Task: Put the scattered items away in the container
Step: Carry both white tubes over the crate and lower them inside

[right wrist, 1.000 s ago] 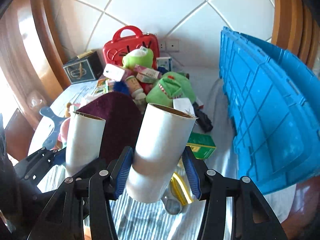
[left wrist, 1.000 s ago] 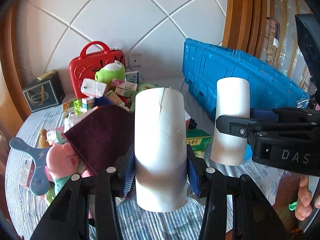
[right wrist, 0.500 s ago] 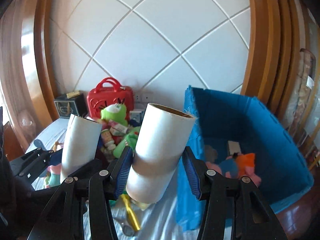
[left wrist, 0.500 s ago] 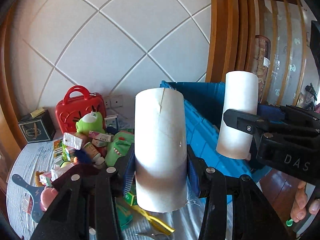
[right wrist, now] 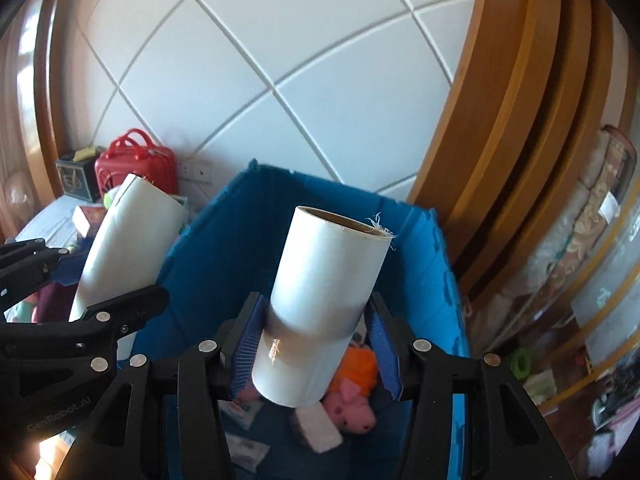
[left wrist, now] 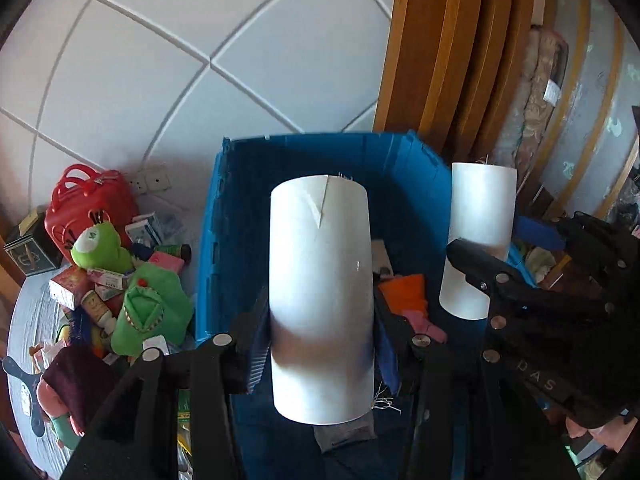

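Observation:
My left gripper (left wrist: 320, 344) is shut on an upright white roll (left wrist: 322, 300), held above the open blue bin (left wrist: 224, 240). My right gripper (right wrist: 316, 352) is shut on a second white roll (right wrist: 324, 304), tilted to the right over the same bin (right wrist: 200, 280). In each wrist view the other gripper and its roll show at the side: the right one's roll (left wrist: 478, 240) on the right, the left one's roll (right wrist: 128, 240) on the left. Inside the bin lie a pink pig plush (right wrist: 352, 400), something orange (right wrist: 360, 364) and a white sponge (right wrist: 316, 428).
A pile of scattered items lies left of the bin on the round table: a red case (left wrist: 88, 208), green plush toys (left wrist: 152, 312), small boxes and a dark maroon cloth (left wrist: 76, 380). A tiled wall stands behind and a wooden frame (left wrist: 432, 60) rises at the right.
Both grippers have carried their rolls up and to the right, from over the pile to above the blue bin, whose inside now shows. Both grips are unchanged.

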`<state>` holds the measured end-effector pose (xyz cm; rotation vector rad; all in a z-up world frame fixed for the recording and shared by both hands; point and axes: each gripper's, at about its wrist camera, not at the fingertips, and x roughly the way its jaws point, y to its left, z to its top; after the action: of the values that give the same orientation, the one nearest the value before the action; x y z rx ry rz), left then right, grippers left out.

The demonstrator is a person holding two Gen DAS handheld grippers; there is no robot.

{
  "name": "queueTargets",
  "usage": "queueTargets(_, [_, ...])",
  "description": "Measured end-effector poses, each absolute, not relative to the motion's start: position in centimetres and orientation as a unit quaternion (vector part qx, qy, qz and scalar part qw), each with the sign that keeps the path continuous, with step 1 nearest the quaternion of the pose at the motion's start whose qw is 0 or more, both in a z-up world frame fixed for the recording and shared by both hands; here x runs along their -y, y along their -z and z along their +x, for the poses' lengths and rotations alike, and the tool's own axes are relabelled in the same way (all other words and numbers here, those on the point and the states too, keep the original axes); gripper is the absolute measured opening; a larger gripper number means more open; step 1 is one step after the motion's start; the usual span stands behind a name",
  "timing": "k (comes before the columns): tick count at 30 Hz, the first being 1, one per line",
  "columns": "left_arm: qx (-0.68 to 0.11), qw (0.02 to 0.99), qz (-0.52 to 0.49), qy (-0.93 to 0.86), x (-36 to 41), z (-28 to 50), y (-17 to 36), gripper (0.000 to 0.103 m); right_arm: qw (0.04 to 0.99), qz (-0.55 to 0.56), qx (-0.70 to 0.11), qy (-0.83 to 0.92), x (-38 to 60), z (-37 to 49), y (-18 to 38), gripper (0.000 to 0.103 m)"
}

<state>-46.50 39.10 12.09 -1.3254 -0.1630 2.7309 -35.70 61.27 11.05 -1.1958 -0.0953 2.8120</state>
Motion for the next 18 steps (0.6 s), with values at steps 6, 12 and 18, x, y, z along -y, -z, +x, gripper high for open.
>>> queueTargets(6, [0.016, 0.029, -0.565, -0.825, -42.2, -52.3, -3.0, 0.045, 0.017, -0.521, 0.037, -0.853, -65.1, -40.0, -0.8, 0.05])
queueTargets(12, [0.025, 0.042, -0.675, -0.736, -43.4, -54.7, 4.7, 0.045, -0.014, -0.634, 0.026, -0.773, -66.8, -42.1, 7.4, 0.05])
queueTargets(18, [-0.002, 0.046, -0.725, -0.688, -44.6, -55.1, 9.3, 0.045, -0.033, -0.717, 0.007, -0.696, -67.5, -42.1, 14.3, 0.05])
